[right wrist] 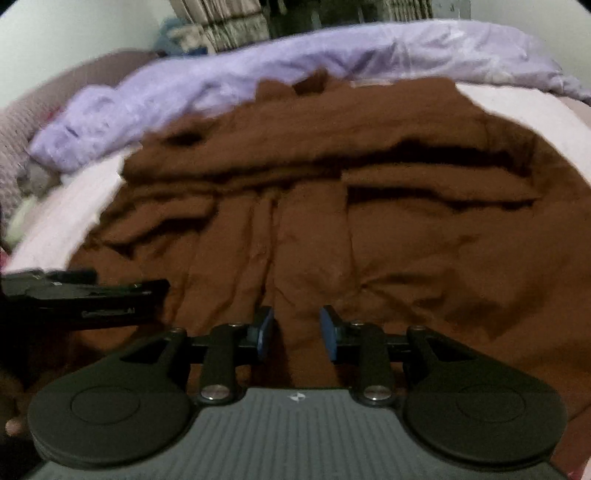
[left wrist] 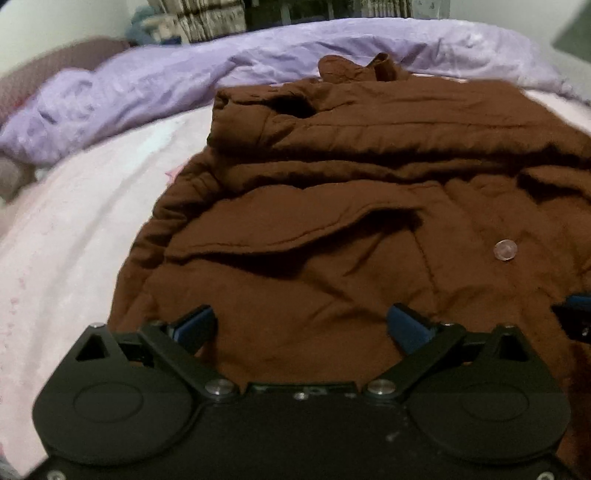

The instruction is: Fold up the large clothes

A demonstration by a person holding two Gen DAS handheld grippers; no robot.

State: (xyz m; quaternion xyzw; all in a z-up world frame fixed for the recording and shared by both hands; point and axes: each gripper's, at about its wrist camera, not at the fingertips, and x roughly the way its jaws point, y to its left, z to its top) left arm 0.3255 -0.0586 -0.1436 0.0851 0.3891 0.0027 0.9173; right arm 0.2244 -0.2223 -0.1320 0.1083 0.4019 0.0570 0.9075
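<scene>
A large brown quilted jacket (left wrist: pixel 332 192) lies spread and partly folded on the bed, its collar (left wrist: pixel 369 70) at the far end and a pale button (left wrist: pixel 505 250) on the right. My left gripper (left wrist: pixel 303 317) hovers over the jacket's near part, wide open with nothing between its blue pads (left wrist: pixel 410 328). The right gripper (right wrist: pixel 297 325) is over the jacket's (right wrist: pixel 369 240) near middle. Its jaws stand partly apart above a ridge of brown cloth, and the pads do not press on it. The left gripper (right wrist: pixel 85 295) shows at the left edge of the right wrist view.
The jacket rests on a pale pink sheet (left wrist: pixel 74 221). A crumpled lilac duvet (left wrist: pixel 184 81) runs along the far side of the bed. Curtains (left wrist: pixel 207 18) and a wall stand behind it. More pink sheet (right wrist: pixel 517 110) shows to the jacket's right.
</scene>
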